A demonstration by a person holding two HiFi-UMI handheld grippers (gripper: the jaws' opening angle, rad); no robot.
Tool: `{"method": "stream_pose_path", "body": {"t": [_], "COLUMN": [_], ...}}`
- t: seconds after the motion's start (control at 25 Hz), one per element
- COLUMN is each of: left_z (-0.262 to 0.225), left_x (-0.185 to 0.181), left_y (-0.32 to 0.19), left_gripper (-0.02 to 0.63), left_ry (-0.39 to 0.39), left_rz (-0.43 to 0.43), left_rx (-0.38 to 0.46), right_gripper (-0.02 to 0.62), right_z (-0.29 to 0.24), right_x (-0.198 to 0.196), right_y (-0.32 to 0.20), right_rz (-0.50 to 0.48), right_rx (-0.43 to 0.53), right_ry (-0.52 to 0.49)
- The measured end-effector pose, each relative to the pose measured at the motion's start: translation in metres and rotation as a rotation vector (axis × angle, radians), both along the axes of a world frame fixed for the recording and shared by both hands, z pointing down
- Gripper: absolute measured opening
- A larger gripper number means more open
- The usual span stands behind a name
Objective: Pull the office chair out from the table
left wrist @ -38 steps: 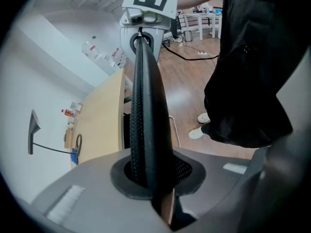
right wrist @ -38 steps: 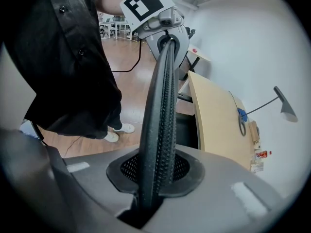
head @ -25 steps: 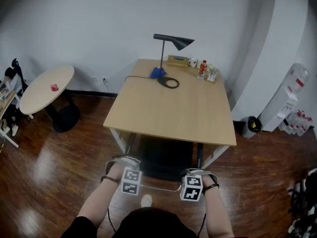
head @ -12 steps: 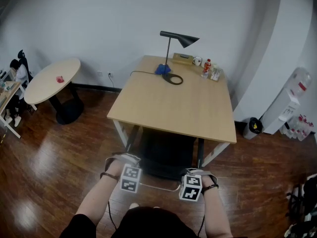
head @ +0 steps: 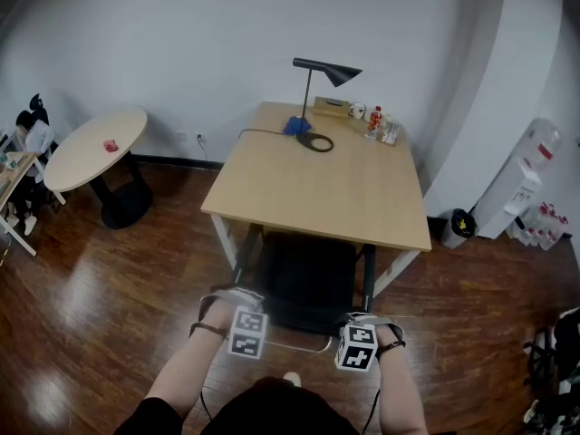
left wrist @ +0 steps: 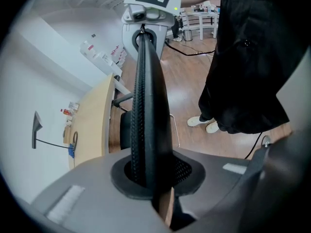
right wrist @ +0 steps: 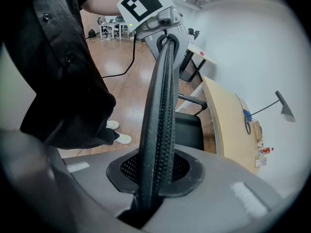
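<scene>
The black office chair (head: 305, 279) stands half under the near edge of the light wooden table (head: 317, 193), its seat showing in front of the table legs. My left gripper (head: 246, 332) and right gripper (head: 357, 344) are both shut on the top edge of the chair's backrest (head: 299, 327), one at each end. In the left gripper view the backrest's mesh rim (left wrist: 148, 106) runs up from my left gripper (left wrist: 151, 178) to the right gripper (left wrist: 148, 6). In the right gripper view the same rim (right wrist: 160, 110) leaves my right gripper (right wrist: 153, 178) toward the left gripper (right wrist: 158, 21).
A black desk lamp (head: 324, 71), a mug and bottles (head: 376, 125) stand at the table's far end. A round table (head: 95, 148) is at the left, a water dispenser (head: 524, 184) and black bin (head: 463, 227) at the right. Wooden floor surrounds me.
Both grippers have moved back toward me with the backrest in them, and the chair has rolled further out from under the table; more of its seat shows.
</scene>
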State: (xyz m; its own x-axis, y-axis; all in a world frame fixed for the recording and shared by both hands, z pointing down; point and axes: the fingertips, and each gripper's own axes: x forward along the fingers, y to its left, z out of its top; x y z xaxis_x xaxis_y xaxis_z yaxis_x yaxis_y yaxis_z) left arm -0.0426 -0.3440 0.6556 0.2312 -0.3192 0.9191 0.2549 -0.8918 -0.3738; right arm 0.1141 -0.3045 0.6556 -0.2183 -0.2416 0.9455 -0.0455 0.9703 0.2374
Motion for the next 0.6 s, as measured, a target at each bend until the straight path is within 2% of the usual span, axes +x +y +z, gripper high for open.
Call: {"method": "stream_pose_path", "body": {"t": [0.6], "left_z": [-0.001], "left_x": [-0.006], "left_y": [0.059], "left_gripper": [0.043], "left_ry": [0.006], "left_rz": [0.004], "left_rx": [0.001], "right_gripper": [0.080], "right_z": [0.000], "right_x": [-0.007], "right_y": [0.060], "right_rz": [0.015], "right_rx": [-0.020], "right_ry": [0.006]}}
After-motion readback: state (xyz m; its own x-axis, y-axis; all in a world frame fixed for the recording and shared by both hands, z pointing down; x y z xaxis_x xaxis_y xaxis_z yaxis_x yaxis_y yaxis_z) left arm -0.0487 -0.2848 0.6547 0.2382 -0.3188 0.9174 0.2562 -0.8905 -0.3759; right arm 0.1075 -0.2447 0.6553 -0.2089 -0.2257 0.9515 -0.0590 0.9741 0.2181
